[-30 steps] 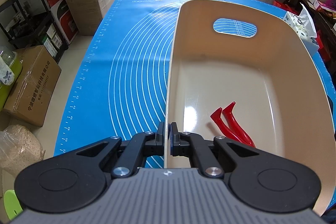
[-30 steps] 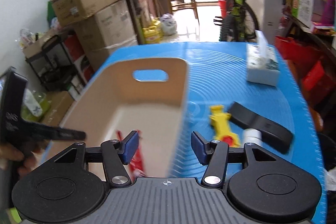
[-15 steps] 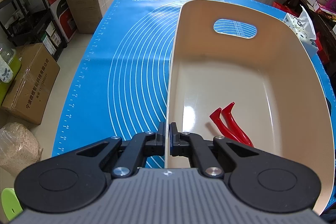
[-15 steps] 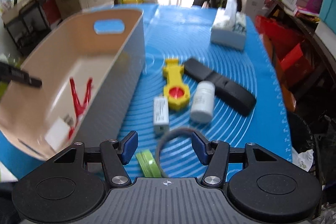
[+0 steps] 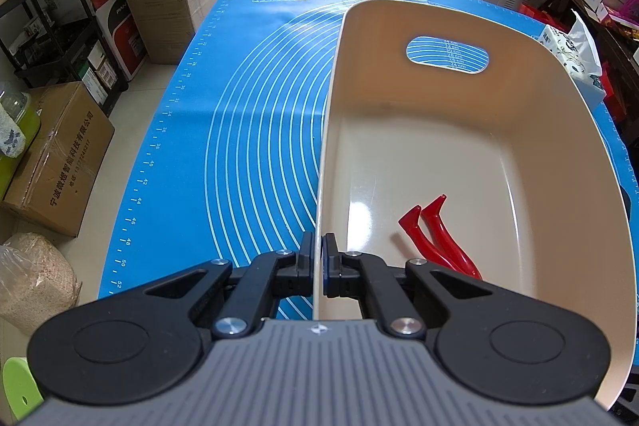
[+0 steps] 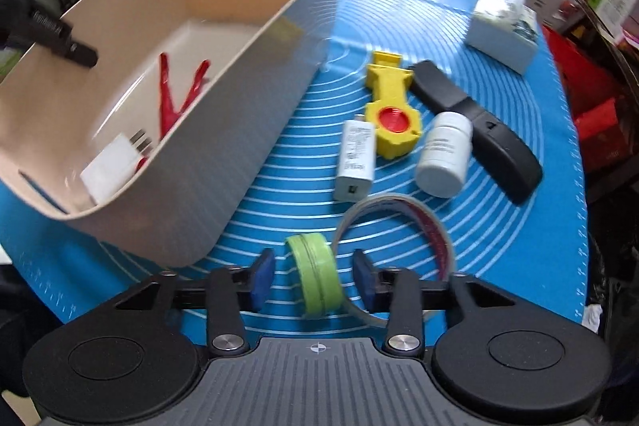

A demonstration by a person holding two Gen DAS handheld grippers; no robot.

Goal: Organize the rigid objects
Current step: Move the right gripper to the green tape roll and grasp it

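Note:
A beige bin (image 5: 539, 146) stands on the blue mat (image 5: 247, 146). My left gripper (image 5: 318, 246) is shut on its near left rim. Inside lie a red clip (image 5: 439, 238) and, in the right wrist view, a white plug (image 6: 116, 166). My right gripper (image 6: 314, 272) hangs low over the mat to the right of the bin (image 6: 223, 162). Its jaws are closing around a green tape roll (image 6: 315, 282) that stands on edge between them. A gap shows on each side of the roll. The left gripper (image 6: 56, 34) shows at the bin's far rim.
On the mat past the roll lie a grey tape ring (image 6: 423, 222), a white charger (image 6: 355, 158), a yellow tool (image 6: 393, 114), a white bottle (image 6: 443, 154), a black curved piece (image 6: 479, 122) and a tissue box (image 6: 503, 26). Cardboard boxes (image 5: 60, 154) crowd the floor on the left.
My right gripper swung away from the bin and came down to the mat. The green roll now sits between its jaws, which have narrowed. The left gripper and bin have not moved.

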